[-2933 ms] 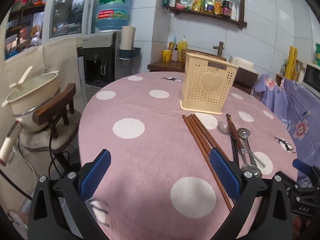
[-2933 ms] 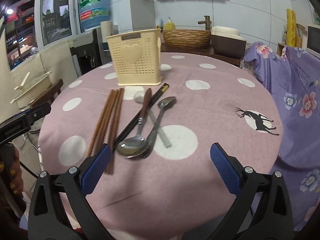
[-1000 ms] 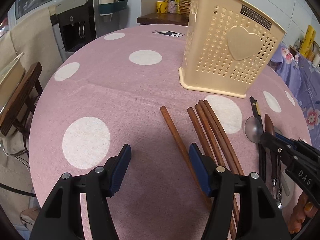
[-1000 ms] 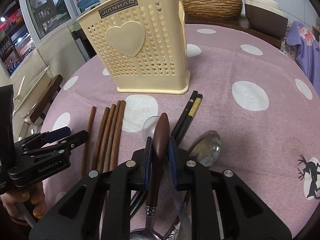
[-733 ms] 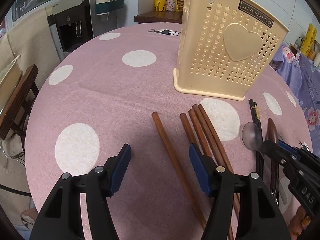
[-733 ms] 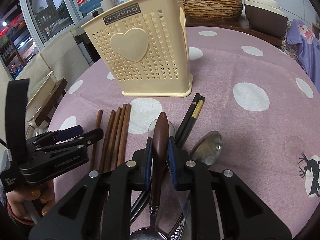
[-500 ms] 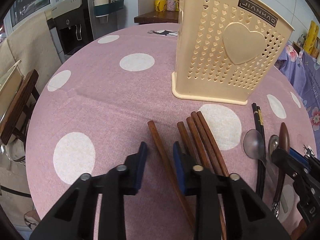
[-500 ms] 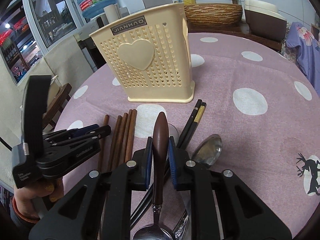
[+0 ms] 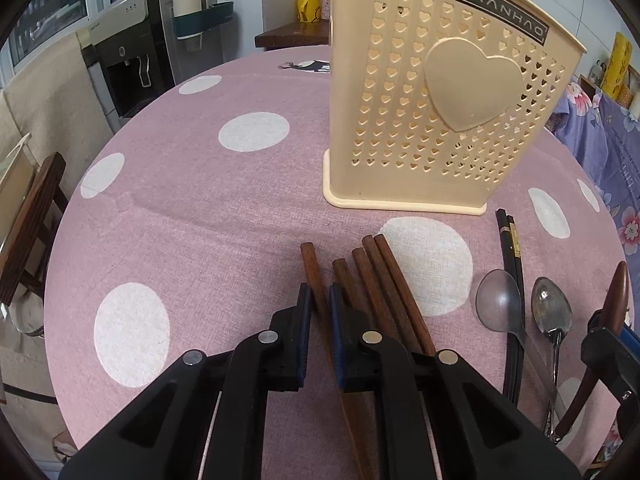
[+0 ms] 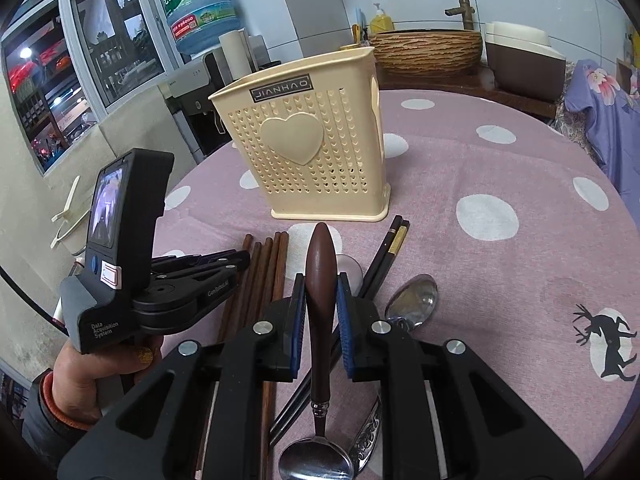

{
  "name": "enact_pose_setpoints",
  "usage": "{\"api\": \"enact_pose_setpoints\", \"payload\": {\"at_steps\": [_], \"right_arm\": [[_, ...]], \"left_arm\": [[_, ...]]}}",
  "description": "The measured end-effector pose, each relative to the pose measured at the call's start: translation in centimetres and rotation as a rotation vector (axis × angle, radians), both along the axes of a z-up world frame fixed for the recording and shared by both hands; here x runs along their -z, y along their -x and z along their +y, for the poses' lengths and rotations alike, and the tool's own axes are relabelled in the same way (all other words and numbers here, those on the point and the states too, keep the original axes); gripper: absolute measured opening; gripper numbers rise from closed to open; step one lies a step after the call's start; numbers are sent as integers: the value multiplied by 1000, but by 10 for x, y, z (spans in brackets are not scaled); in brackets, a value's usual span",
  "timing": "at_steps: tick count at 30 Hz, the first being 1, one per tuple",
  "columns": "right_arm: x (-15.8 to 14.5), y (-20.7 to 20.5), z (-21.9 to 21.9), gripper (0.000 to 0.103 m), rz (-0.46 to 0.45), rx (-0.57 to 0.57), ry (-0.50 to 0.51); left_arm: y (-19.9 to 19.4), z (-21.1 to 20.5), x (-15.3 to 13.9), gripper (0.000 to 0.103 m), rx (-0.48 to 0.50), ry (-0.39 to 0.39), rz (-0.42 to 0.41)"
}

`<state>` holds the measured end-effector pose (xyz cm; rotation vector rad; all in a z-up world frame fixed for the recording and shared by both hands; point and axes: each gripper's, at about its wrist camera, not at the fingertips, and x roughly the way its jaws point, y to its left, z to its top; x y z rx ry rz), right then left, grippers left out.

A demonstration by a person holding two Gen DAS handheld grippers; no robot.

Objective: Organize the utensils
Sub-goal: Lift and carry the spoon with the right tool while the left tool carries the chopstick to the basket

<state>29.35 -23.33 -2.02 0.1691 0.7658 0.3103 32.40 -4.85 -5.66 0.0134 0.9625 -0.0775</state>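
A cream perforated utensil holder (image 9: 444,120) stands upright on the pink dotted table (image 9: 192,184); it also shows in the right wrist view (image 10: 320,152). My left gripper (image 9: 319,300) is shut on one brown wooden chopstick (image 9: 310,260), beside several more brown chopsticks (image 9: 384,276). My right gripper (image 10: 320,296) is shut on the brown-handled spoon (image 10: 320,264), held above the table with its bowl toward me. Black chopsticks (image 10: 390,248) and two metal spoons (image 9: 550,312) lie on the cloth.
A water dispenser (image 9: 128,64) and a wooden chair (image 9: 28,224) stand left of the table. A basket (image 10: 428,50) and a box (image 10: 524,64) sit on the counter behind. A floral cloth (image 10: 608,120) lies at right.
My left gripper has closed on the single brown chopstick. My right gripper has lifted the brown-handled spoon off the table.
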Motion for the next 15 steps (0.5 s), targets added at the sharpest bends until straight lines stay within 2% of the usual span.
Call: {"api": "enact_pose_setpoints", "payload": {"at_steps": [3, 8, 15], "right_arm": [[-1, 2, 1, 16, -2, -1, -1], [-3, 5, -2, 16, -9, -1, -15], [-15, 9, -8, 16, -41, -29, -46]], "left_arm": [[-2, 2, 0, 8, -11, 19, 2], [-2, 11, 0, 8, -17, 97, 5], [18, 20, -31, 8, -2, 169, -106]]}}
